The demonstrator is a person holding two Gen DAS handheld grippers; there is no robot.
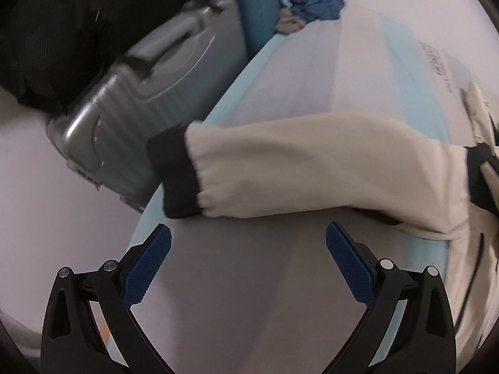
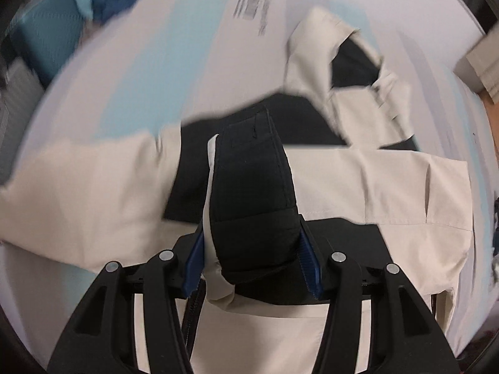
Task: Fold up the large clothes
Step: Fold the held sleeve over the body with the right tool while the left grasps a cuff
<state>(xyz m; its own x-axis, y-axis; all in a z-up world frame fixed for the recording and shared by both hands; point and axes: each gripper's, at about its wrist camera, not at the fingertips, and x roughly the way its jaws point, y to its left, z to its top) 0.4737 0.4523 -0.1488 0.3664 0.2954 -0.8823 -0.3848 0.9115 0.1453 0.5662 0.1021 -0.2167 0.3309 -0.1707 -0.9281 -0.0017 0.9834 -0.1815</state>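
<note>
We have the right tongs (image 2: pixel 252 268) clenched on the jacket's black padded fold (image 2: pixel 252 193); left tongs (image 1: pixel 248 246) released over bare bed (image 1: pixel 243 296); jacket (image 2: pixel 358 187) spread on the bed; we should lay the fold flat, keep tension; count: one jacket, two sleeves, one suitcase (image 1: pixel 140 93).

A jacket (image 2: pixel 358 180) lay spread across a bed (image 1: pixel 280 71), one sleeve (image 1: pixel 312 168) reaching to the bed's edge, where a suitcase (image 1: pixel 149 99) stood just beside it. A heap of clothes (image 1: pixel 315 3) sat at the bed's far end.
</note>
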